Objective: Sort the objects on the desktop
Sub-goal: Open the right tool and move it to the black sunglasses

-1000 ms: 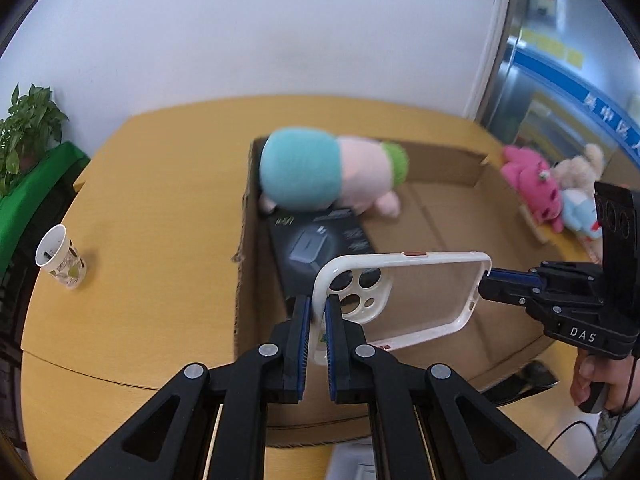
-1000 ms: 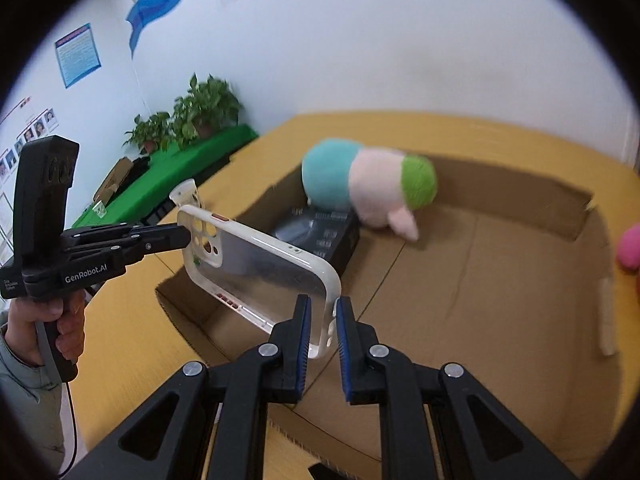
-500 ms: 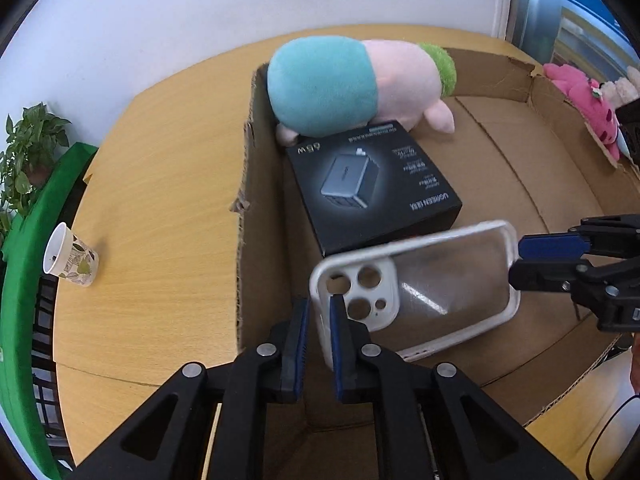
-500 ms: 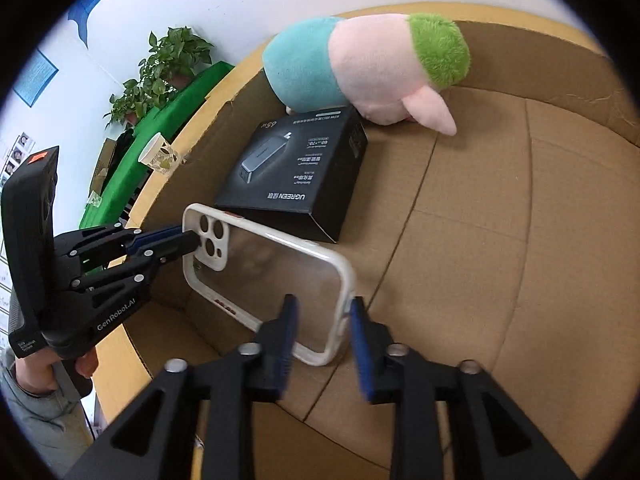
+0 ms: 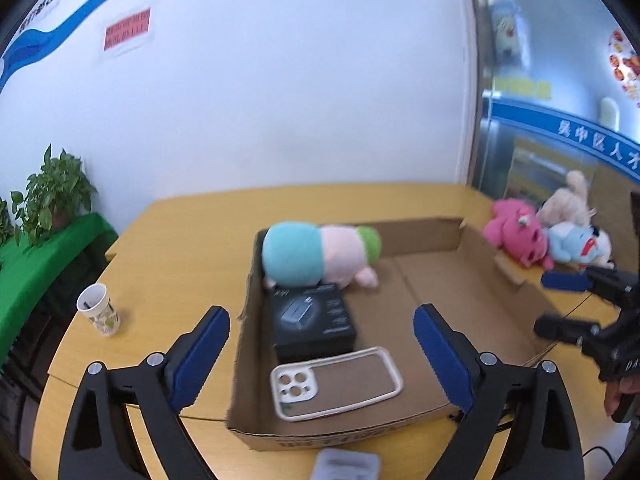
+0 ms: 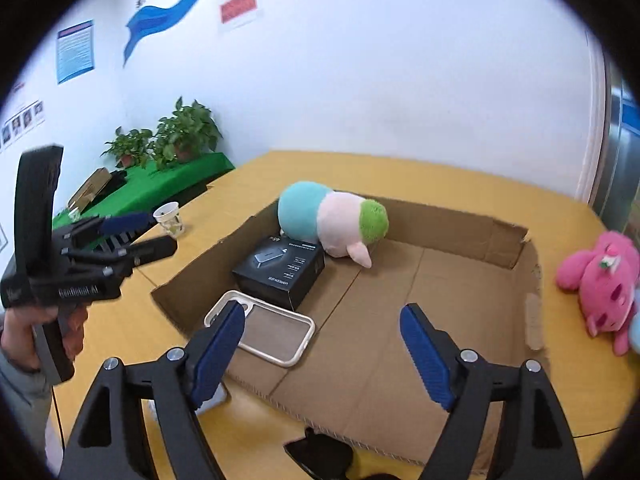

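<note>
I hold two grippers above the front part of one cardboard box [image 5: 460, 236] that stands on the yellow bench [image 5: 180, 248]. My left gripper [image 5: 322, 354] has its jaws opening wide, and nothing is between them. My right gripper [image 6: 322, 354] also has its jaws opening wide and empty.

One phone case [image 5: 336, 384], clear with a cream rim, lies flat on the box floor, just below and ahead of my left gripper, touching neither gripper. Beyond it, I see one black charger box [image 5: 314, 320], just beside the case. Farther ahead, one plush toy [image 5: 320, 252] in blue, pink and green lies against the far left corner of the box, and it touches the black box.

Outside the cardboard box, to the right of my right gripper, one pink plush [image 6: 604, 280] lies on the bench. In the left wrist view I count two more plush toys beside it, one beige [image 5: 568, 204] and one light blue [image 5: 576, 244]. To the left of my left gripper stands one paper cup [image 5: 98, 314], upright, well apart from the box. Two potted plants [image 6: 168, 136] stand on a green surface by the wall.
</note>
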The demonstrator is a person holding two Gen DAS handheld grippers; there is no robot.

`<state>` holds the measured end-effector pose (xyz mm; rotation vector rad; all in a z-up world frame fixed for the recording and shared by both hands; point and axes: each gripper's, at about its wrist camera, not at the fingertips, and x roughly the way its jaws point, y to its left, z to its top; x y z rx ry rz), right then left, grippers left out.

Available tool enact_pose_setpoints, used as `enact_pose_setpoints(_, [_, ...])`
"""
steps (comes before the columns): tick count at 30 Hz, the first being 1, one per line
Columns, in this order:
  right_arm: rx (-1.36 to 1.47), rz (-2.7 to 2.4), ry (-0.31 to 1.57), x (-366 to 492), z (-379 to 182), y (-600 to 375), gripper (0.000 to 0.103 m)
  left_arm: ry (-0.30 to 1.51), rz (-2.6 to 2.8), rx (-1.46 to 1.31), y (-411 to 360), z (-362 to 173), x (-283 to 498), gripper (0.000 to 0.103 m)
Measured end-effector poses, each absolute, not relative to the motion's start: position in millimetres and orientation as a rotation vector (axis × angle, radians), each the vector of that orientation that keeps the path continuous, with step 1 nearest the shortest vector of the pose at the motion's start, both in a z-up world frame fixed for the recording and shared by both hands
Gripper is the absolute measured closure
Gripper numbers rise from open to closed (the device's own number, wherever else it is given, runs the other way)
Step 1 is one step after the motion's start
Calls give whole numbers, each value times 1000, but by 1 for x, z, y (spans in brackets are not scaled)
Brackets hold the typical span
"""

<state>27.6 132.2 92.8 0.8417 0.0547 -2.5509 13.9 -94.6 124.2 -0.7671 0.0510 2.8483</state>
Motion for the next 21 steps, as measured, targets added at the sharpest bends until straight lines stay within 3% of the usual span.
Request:
enact_pose_setpoints(1, [847, -2522, 49, 32, 93, 137, 23, 37, 2817, -759, -91, 127, 18, 22])
enact_pose_setpoints(2, [859, -2469, 41, 40, 90, 144, 23, 15, 2757, -781, -87, 126, 21, 40])
enact_pose_setpoints(4, [890, -2404, 75, 52, 79, 151, 23, -8, 2674, -857, -82, 119, 22, 50])
enact_pose_setpoints(7, [1043, -2336, 232, 64, 43, 156, 23, -14, 2614, -948, -68, 99, 29, 44])
enact_pose_setpoints(10, [1215, -2249, 292, 66, -2, 163, 23, -91, 2592, -1000, -55, 76, 42, 13])
enact_pose_setpoints(18, [1316, -2251, 86, 34, -51, 187, 22, -154, 2433, -1196, -24, 15, 69, 11])
enact_pose_setpoints(21, [1339, -2171, 125, 41, -52, 170, 21, -201, 2395, -1216, -23, 6, 73, 11])
